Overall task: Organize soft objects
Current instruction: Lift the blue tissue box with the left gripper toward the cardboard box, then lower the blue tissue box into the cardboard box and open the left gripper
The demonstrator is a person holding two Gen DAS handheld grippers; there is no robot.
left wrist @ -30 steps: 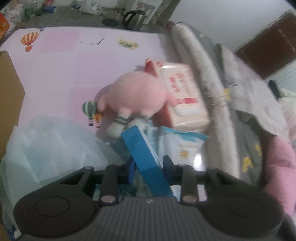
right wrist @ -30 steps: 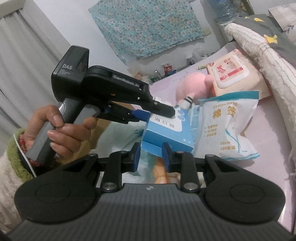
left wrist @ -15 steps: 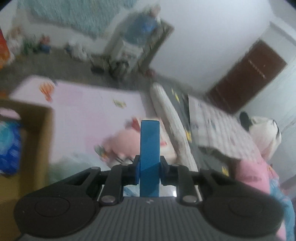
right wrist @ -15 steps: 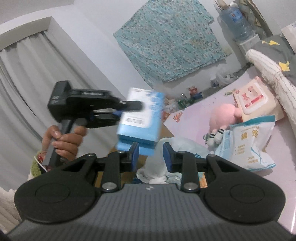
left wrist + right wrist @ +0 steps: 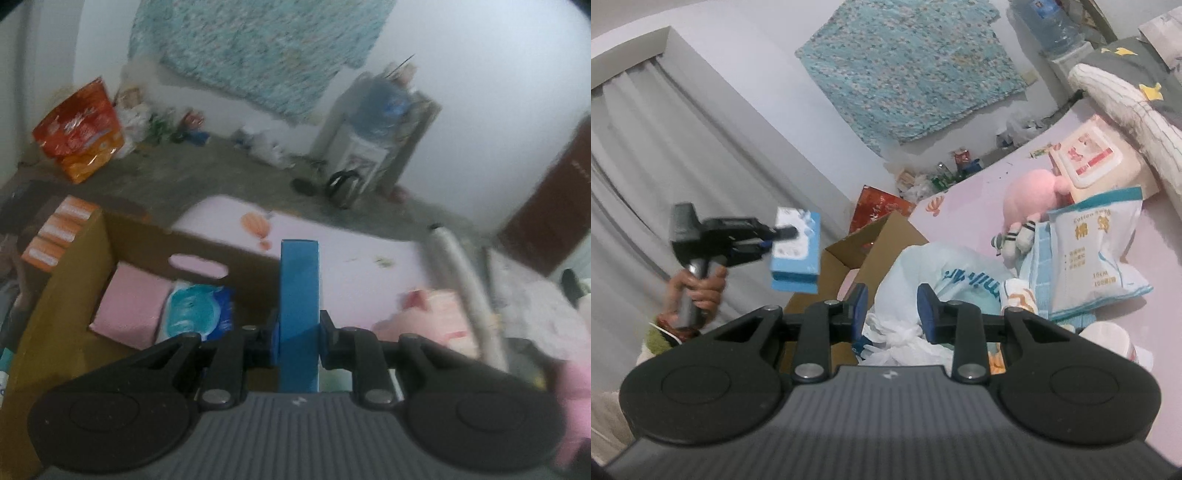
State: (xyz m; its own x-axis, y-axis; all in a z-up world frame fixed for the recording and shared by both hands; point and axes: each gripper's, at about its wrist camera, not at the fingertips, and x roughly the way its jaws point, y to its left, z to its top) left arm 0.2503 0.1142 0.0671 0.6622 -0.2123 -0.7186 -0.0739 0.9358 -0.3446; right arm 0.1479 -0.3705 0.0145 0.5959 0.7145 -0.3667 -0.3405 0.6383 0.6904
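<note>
My left gripper (image 5: 299,332) is shut on a narrow blue box (image 5: 299,295), held edge-on in the air beside the open cardboard box (image 5: 66,295). That carton holds a pink pack (image 5: 129,306) and a blue wipes pack (image 5: 199,310). In the right wrist view the left gripper (image 5: 775,232) carries the blue box (image 5: 795,251) above the carton's flaps (image 5: 886,236). My right gripper (image 5: 892,306) is open and holds nothing, hovering over a white plastic bag (image 5: 945,269). A pink plush (image 5: 1030,199), a cotton-pad bag (image 5: 1097,251) and a red-labelled wipes pack (image 5: 1093,155) lie on the pink mat.
A rolled blanket (image 5: 1126,107) borders the mat's right side. A white cup (image 5: 1108,339) stands close to my right gripper. On the floor beyond are a red snack bag (image 5: 81,125) and a water dispenser (image 5: 384,107). A hand (image 5: 698,291) grips the left tool.
The left gripper has lifted the blue box off the pile and swung it left, up toward the cardboard box. The right gripper has risen a little and looks slightly wider.
</note>
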